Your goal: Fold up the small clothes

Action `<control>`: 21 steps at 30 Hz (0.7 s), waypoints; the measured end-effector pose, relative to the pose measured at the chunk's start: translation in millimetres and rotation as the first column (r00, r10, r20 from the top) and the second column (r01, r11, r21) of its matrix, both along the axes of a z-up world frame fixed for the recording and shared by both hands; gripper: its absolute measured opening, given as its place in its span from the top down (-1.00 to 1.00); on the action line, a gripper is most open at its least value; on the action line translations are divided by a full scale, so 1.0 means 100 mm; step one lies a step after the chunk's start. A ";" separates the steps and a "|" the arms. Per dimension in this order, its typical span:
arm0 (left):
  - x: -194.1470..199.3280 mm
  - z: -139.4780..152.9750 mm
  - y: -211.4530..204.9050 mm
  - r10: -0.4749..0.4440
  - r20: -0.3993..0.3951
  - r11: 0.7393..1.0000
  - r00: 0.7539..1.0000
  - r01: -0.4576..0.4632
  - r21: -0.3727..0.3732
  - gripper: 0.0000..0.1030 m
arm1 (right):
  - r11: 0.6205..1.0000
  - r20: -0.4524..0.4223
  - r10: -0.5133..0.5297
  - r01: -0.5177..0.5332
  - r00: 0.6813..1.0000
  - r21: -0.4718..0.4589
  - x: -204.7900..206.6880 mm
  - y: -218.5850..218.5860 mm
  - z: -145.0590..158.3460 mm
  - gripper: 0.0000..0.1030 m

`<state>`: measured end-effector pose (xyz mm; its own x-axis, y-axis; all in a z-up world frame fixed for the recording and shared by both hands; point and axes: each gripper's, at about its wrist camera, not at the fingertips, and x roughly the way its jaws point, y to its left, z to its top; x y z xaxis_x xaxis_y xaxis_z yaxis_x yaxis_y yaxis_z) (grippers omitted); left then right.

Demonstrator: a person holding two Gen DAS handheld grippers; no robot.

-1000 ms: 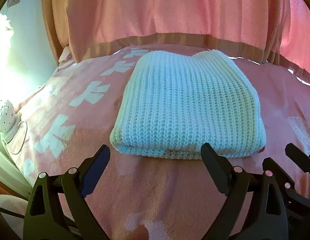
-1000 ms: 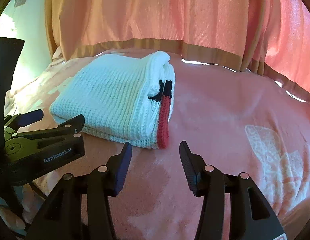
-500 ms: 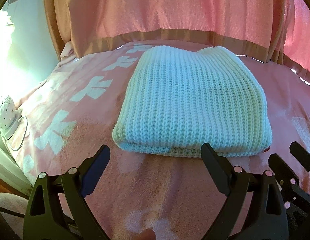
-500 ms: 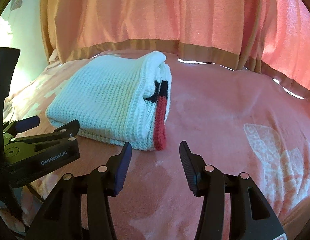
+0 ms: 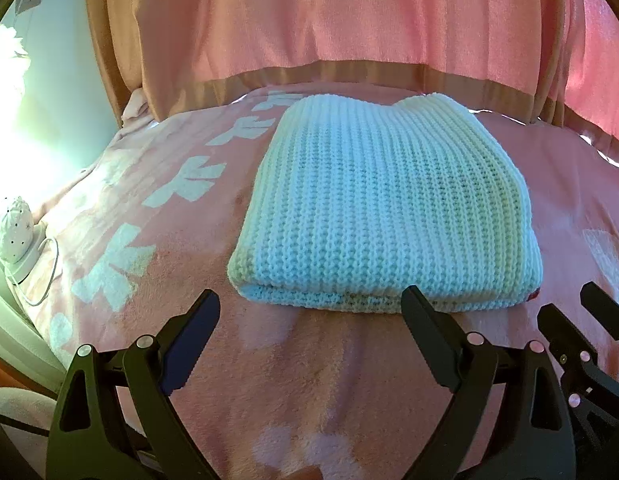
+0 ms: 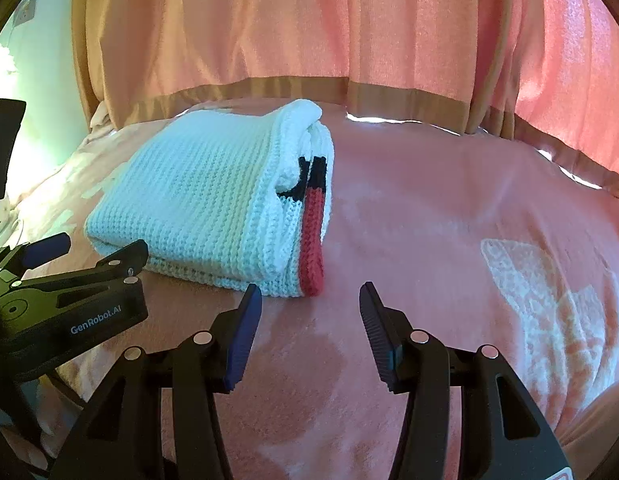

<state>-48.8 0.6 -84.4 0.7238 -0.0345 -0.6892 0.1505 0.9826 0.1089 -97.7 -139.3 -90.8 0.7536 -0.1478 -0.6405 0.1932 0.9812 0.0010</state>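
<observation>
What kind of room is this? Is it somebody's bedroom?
Probably a bedroom. A folded white knitted sweater lies on a soft pink blanket that seems to cover a bed, with pink curtains hanging close behind.

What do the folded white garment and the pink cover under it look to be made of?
Folded white garment: chunky knit yarn, probably wool or acrylic, matte; raised ribbed stitch rows show clearly, with red and black knitted trim at one edge. Pink cover: seems a soft fleece or plush, short fuzzy nap, with pale printed shapes; the exact fibre can't be told.
</observation>
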 end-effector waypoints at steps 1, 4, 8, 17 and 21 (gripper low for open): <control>0.00 0.00 0.01 0.000 0.003 1.000 1.000 0.000 0.001 -0.74 | 1.000 0.000 0.000 0.000 1.000 -0.001 0.00 0.00 0.00 0.03; 0.01 0.00 0.02 0.000 -0.004 1.000 1.000 0.000 -0.002 -0.74 | 1.000 -0.002 -0.001 0.001 1.000 0.002 0.00 0.00 0.00 0.03; 0.01 0.00 0.01 0.004 -0.002 1.000 1.000 -0.004 0.004 -0.86 | 1.000 -0.001 0.000 0.000 1.000 0.002 0.00 0.00 0.00 0.03; -0.09 -0.01 -0.08 -0.050 0.034 0.998 0.998 0.049 0.034 -0.89 | 1.000 0.005 -0.001 0.001 1.000 0.000 -0.01 0.00 -0.01 -0.04; -0.04 -0.03 -0.03 -0.023 0.001 1.000 1.000 0.023 0.014 -0.89 | 1.000 0.007 -0.007 0.007 1.000 -0.002 -0.01 0.02 -0.01 -0.05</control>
